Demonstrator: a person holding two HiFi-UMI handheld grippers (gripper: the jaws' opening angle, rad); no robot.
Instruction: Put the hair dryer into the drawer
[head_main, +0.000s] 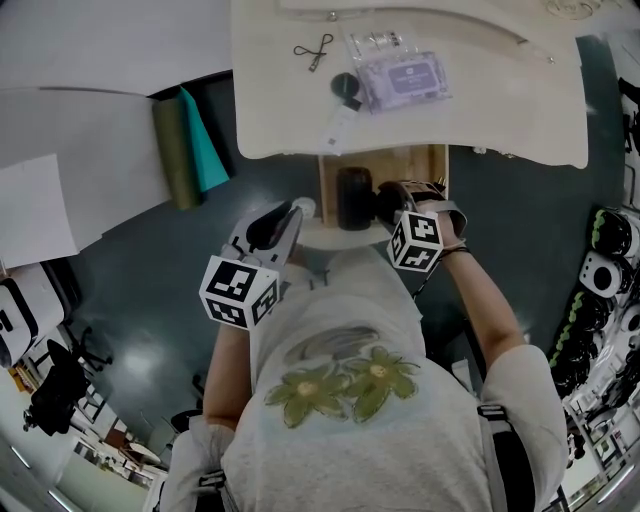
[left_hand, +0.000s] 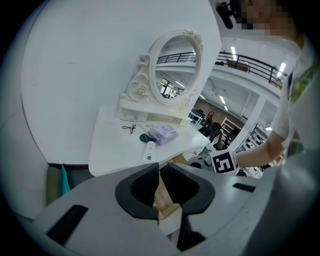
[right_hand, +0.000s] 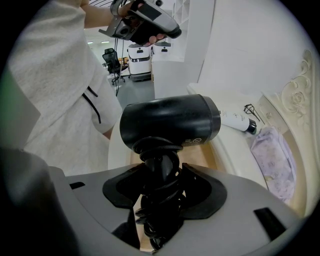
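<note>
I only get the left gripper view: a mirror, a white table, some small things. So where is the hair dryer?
Observer: The right gripper has it. Its jaws are shut on the handle of the black dryer, with the cord coiled round that handle.
Operator: And the drawer, is it open?
Observer: Yes. The head view shows the drawer pulled out under the table's edge, with the dryer over its wooden inside. I can't tell if it rests on the bottom yet.
</note>
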